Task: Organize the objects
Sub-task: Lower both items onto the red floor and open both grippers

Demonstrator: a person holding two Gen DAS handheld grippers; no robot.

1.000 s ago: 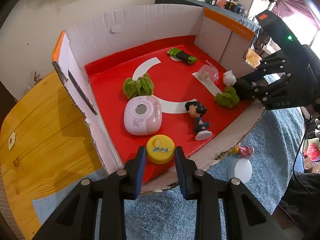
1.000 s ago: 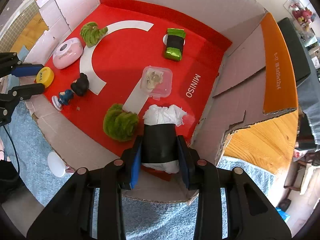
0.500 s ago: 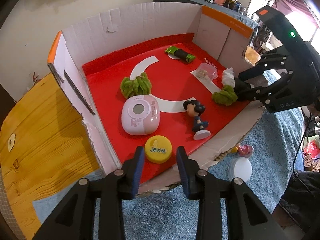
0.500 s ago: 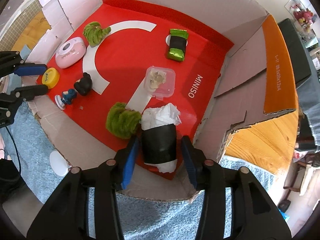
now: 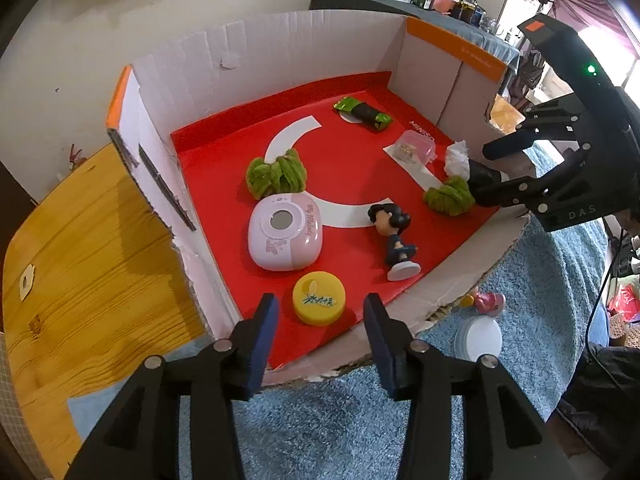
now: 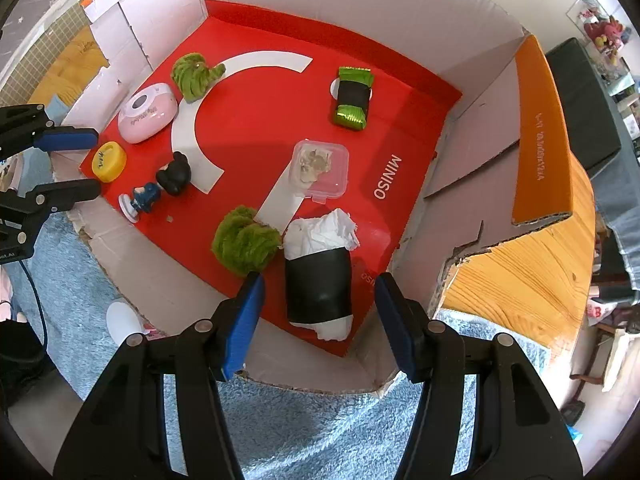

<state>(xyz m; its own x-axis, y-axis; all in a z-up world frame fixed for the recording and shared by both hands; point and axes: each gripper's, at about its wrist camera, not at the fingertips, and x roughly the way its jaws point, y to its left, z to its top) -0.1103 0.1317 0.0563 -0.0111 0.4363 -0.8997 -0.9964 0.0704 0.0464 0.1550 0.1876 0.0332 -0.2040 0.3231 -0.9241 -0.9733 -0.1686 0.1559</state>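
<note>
Left jaws: opening, pads clear of the flat yellow plastic cap (image 5: 319, 298), which lies on the red liner between and just ahead of the left gripper (image 5: 318, 330).
Right jaws: opening, pads clear of the white crumpled bundle wrapped in a black band (image 6: 319, 276), which lies on its side between them; right gripper (image 6: 318, 322) grips nothing.
Container: shallow cardboard box with white inner walls and orange edge strips (image 5: 280, 48), floored by a red sheet with white curved markings (image 5: 360, 168) — its near side is flattened.
Near left corner: yellow cap; just behind it a pink-and-white rounded plastic case (image 5: 285, 234), and behind that, touching it, a green fuzzy tuft (image 5: 276, 174).
Centre front: small dark-haired figurine in blue on a white round base (image 5: 394, 236), lying tipped over.
Right front: second green fuzzy tuft (image 6: 245, 240), touching the banded bundle.
Middle: clear square lidded plastic tub with pale contents (image 6: 319, 167).
Rear: shiny green packet with a black band (image 6: 352, 98), lying on a white disc.
Surroundings: blue shaggy rug (image 5: 320, 420) under the box; a white round lid (image 5: 478, 338) and a small pink toy (image 5: 490, 303) lie on the rug outside — toy detail unclear.
</note>
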